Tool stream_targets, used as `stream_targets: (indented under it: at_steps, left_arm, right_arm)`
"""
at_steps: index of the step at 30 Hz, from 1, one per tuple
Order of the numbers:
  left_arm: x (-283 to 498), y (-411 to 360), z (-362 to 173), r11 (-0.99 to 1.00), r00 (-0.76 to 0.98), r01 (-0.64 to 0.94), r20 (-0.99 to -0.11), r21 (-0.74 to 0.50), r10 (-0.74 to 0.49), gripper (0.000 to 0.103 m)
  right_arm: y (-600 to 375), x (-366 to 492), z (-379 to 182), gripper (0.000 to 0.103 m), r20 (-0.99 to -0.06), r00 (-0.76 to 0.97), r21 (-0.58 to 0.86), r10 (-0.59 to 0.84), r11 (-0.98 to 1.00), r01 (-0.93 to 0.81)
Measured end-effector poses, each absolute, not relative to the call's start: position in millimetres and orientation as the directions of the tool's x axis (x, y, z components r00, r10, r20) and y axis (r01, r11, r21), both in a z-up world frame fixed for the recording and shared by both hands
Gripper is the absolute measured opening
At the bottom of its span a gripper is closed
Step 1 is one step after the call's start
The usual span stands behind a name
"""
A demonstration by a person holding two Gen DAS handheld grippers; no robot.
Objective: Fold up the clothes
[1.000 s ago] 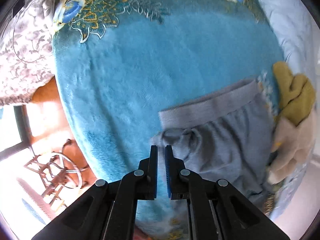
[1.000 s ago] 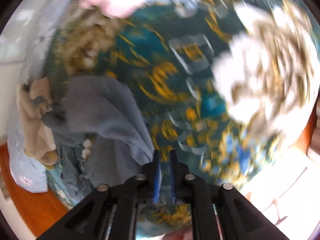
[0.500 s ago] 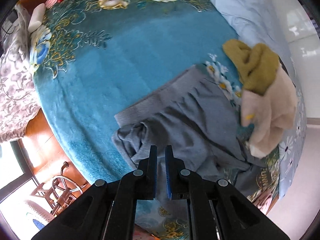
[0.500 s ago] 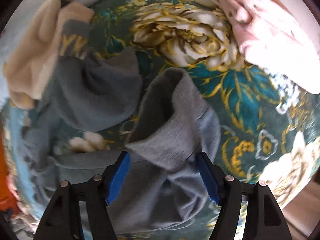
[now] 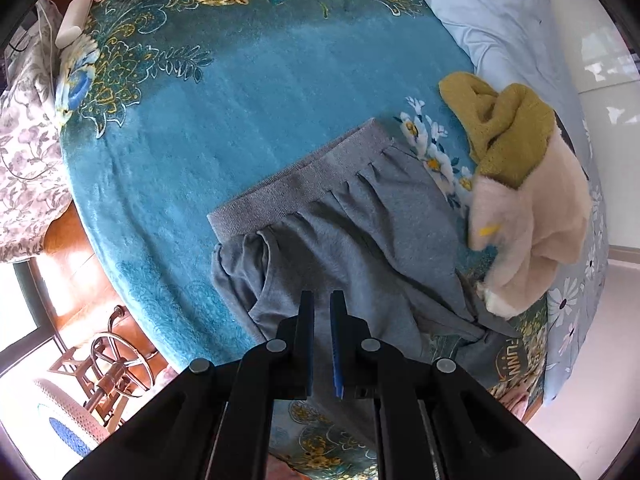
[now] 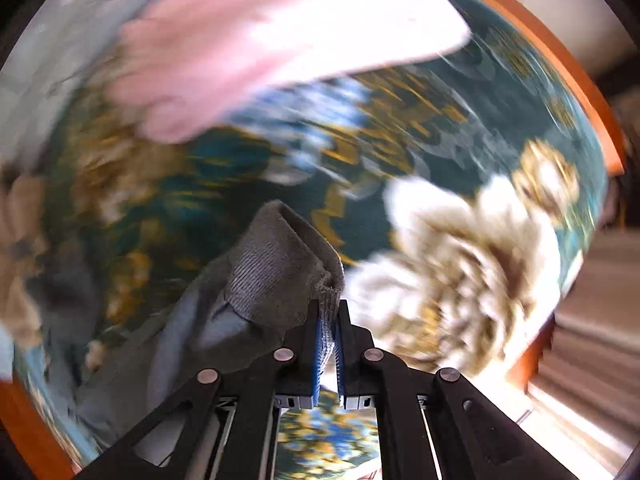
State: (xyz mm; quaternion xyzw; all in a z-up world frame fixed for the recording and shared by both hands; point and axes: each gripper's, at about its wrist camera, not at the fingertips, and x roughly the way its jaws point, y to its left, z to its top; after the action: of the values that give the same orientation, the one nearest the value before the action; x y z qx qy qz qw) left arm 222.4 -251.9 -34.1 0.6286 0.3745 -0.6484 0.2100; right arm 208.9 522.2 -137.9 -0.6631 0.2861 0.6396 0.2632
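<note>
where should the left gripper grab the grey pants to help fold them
Grip the ribbed waistband at its near-left corner, coming down from above with the left gripper. The band is thick, lies flat on the blanket and gives a firm edge. The right gripper already pinches a ribbed cuff.

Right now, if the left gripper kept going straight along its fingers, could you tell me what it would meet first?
Most likely the grey trousers: the left gripper, nearly shut and empty, points onto their crumpled fabric below the waistband, with the blue blanket beyond. Depth is unclear.
</note>
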Motion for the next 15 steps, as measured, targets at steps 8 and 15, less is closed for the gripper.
stream_targets:
  at_steps: [8,15]
  left_arm:
    - [233.1,-269.8,-34.9,-0.593,-0.121,0.778,-0.975,-0.21,0.187,0.007]
    - [264.8,-293.7,-65.3,-0.496,-0.11,0.84,-0.964,-0.221,0.243,0.026]
  right_arm:
    - [545.3,207.6,-102.8,0.038,-0.996,-0.059,0.007,0.065,-0.612,-0.791]
    - [468.6,151.9,-75.8,0.044,-0.985,-0.175,0.115,0.005,-0.736,-0.667]
